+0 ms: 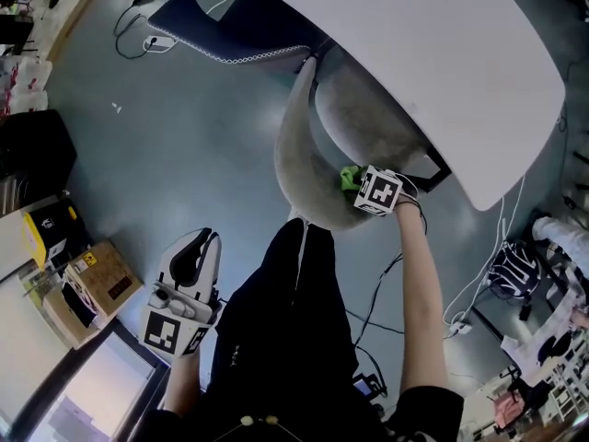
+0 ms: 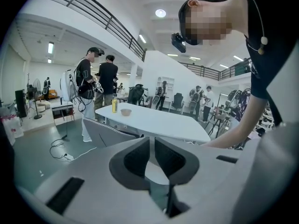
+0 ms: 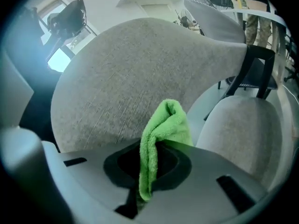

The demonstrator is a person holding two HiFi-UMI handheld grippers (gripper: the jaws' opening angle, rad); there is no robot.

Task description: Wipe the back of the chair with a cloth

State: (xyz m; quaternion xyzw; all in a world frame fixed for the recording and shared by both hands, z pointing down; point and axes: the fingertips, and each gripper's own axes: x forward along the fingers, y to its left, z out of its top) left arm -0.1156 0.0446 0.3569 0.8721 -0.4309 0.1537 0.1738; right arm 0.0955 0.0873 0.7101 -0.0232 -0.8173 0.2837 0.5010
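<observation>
Even, cool light from ceiling lamps [image 2: 160,13]; gripper views bulge, edges vignetted black (the near cloth [image 3: 166,125] looks soft).

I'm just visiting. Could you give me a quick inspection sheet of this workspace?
Surface: grey floor; white table.
Job's things: green cloth by the grey chair back; contact unclear.
Clutter: cardboard box at left; bottle and bowl on table.
Grippers: right tongs shut on cloth; left tongs shut, empty.
Cables: cords trailing on floor.
Surroundings: people standing beyond the table.
</observation>
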